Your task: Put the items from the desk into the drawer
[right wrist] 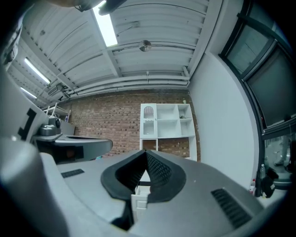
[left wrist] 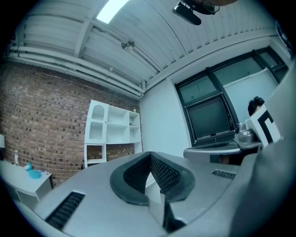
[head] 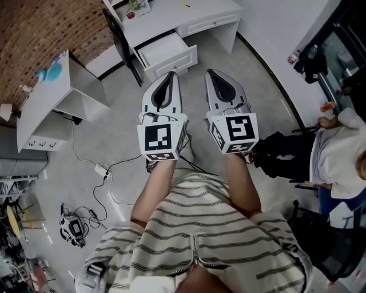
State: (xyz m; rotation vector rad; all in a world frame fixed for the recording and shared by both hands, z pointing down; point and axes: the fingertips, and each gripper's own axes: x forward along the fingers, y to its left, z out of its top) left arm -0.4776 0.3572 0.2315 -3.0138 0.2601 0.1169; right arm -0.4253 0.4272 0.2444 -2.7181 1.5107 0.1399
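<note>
The white desk (head: 200,17) stands at the top of the head view, with one drawer (head: 167,55) pulled open toward me. A small plant-like item (head: 136,7) sits on the desk's far left. Both grippers are held at waist height over the floor, apart from the desk and pointing at it. My left gripper (head: 170,77) is shut with nothing in it, and its pads meet at the tip (left wrist: 150,155). My right gripper (head: 213,74) is also shut and empty (right wrist: 146,152). A corner of the white drawer (right wrist: 140,194) shows below its jaws.
A black chair (head: 123,40) stands left of the drawer. A white side table (head: 51,106) holds a teal object (head: 51,71). A power strip (head: 102,169) and cables lie on the floor. A person (head: 337,154) sits at right. A white shelf unit (right wrist: 166,122) stands against the brick wall.
</note>
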